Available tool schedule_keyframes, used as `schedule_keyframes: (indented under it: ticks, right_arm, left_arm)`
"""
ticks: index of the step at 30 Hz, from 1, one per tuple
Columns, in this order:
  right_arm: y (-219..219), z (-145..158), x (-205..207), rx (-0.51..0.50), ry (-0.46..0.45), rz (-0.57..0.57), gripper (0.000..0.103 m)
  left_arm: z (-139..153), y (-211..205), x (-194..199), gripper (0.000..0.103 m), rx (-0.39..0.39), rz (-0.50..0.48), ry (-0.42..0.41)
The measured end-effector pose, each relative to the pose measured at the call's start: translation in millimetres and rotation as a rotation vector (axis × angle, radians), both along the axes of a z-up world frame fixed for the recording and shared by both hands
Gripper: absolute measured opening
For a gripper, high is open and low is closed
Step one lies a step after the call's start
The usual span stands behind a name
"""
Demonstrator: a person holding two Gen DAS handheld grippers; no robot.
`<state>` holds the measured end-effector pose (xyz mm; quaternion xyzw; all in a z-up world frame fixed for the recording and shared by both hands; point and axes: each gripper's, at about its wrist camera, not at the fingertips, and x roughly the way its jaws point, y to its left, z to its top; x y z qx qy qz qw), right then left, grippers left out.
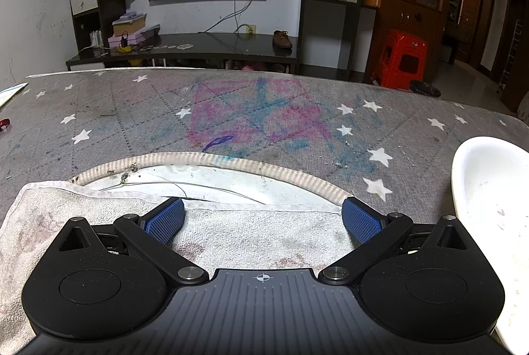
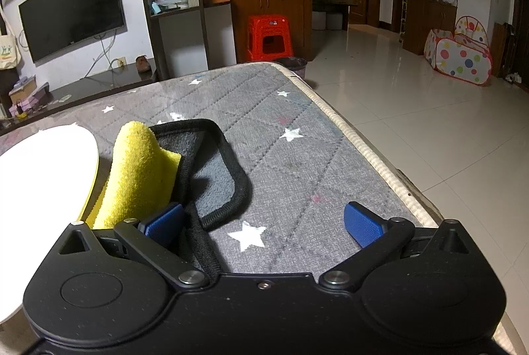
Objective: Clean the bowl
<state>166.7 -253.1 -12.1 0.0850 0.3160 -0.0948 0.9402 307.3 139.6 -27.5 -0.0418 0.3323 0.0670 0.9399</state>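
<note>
A white bowl with food specks inside sits at the right edge of the left wrist view; its rim also shows at the left of the right wrist view. My left gripper is open, fingers spread over a stained white towel, holding nothing. My right gripper is open and empty. A yellow and grey cleaning cloth with black edging lies just ahead of its left fingertip, beside the bowl.
All rests on a grey star-patterned table cover with pink and blue marker stains. A worn white patch with a ribbed rim lies past the towel. The table's right edge drops to a tiled floor. A red stool stands beyond.
</note>
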Motion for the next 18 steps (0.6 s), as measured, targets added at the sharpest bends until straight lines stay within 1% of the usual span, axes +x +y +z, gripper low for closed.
schedule_keyframes:
  ticks: [3, 7, 9, 11, 14, 18]
  right_arm:
    - [-4, 1, -3, 0.021, -0.011, 0.000, 0.103]
    - [0, 1, -2, 0.001, 0.000, 0.000, 0.103]
    - [6, 0, 0, -0.041, 0.022, 0.000, 0.103]
    - [4, 0, -1, -0.034, 0.019, 0.000, 0.103]
    - [-21, 3, -11, -0.028, 0.018, 0.001, 0.103]
    - [-40, 7, -22, -0.029, 0.018, 0.002, 0.103]
  left_arm:
    - [0, 0, -1, 0.103, 0.000, 0.000, -0.001]
    - [-1, 0, -1, 0.103, 0.001, 0.000, -0.001]
    - [-1, 0, -1, 0.103, 0.001, 0.000, -0.001]
    - [-1, -1, -1, 0.103, 0.001, 0.000, -0.001]
    - [-1, -1, -1, 0.103, 0.001, 0.000, -0.001]
    - [-1, 0, -1, 0.103, 0.000, 0.001, -0.001]
